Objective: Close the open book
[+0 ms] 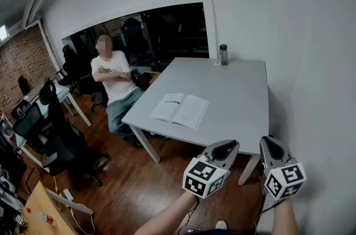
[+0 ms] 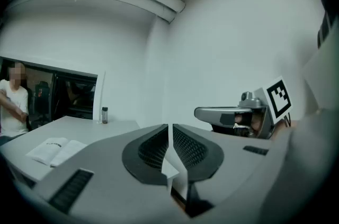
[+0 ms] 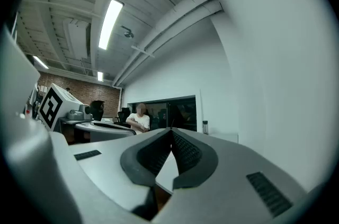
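Note:
An open book (image 1: 181, 110) lies flat, pages up, near the front left corner of the white table (image 1: 239, 100). Both grippers hang in the air short of the table's near edge, well apart from the book. My left gripper (image 1: 223, 146) has its jaws drawn together to a hairline slit with nothing between them; its own view shows the left gripper (image 2: 170, 125) with the book (image 2: 55, 150) low at the left. My right gripper (image 1: 270, 145) is beside it on the right; in its own view the right gripper (image 3: 171, 129) is shut and empty.
A small dark bottle (image 1: 223, 54) stands at the table's far edge by the wall. A person in a white shirt (image 1: 114, 81) sits at the table's left side, arms crossed. Black office chairs (image 1: 55, 134) stand on the wooden floor at the left. A white wall (image 1: 317, 89) runs close along the right.

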`<action>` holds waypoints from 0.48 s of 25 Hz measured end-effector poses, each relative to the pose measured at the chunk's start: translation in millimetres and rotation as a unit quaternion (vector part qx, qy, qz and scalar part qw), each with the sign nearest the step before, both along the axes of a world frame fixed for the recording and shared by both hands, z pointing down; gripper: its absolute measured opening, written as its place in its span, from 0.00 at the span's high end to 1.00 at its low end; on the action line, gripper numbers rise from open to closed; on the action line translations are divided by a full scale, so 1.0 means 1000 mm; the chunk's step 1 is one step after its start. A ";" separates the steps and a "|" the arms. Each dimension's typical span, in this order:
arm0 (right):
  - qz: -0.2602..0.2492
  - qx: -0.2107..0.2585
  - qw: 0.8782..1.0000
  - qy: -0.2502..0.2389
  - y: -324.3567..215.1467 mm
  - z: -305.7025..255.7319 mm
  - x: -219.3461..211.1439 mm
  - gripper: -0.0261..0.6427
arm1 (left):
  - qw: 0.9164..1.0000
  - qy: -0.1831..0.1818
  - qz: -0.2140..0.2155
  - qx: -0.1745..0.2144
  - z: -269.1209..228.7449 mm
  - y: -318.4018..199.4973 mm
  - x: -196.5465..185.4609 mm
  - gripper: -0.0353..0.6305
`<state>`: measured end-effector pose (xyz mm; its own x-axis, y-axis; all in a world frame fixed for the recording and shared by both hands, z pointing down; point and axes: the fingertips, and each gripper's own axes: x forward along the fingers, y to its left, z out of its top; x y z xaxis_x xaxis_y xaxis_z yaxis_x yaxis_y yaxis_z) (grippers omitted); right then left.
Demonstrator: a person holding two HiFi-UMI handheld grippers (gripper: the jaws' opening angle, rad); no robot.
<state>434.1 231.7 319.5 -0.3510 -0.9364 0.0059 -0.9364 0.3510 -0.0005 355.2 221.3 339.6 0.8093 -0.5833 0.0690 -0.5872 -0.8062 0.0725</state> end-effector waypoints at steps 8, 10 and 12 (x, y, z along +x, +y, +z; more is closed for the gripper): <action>-0.034 -0.007 0.999 -0.004 -0.016 0.008 -0.016 0.96 | 0.999 -0.010 -0.040 -0.012 0.011 -0.012 -0.019 0.90; -0.050 -0.011 0.999 -0.006 -0.023 0.012 -0.023 0.96 | 0.998 -0.014 -0.058 -0.017 0.016 -0.018 -0.028 0.90; -0.066 -0.015 0.998 -0.009 -0.029 0.016 -0.031 0.96 | 0.997 -0.018 -0.077 -0.022 0.019 -0.021 -0.039 0.90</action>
<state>403.4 202.9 335.3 -0.4710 -0.8818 0.0255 -0.8820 0.4703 -0.0287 316.3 199.9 358.6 0.7077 -0.6956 0.1240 -0.7059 -0.7035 0.0824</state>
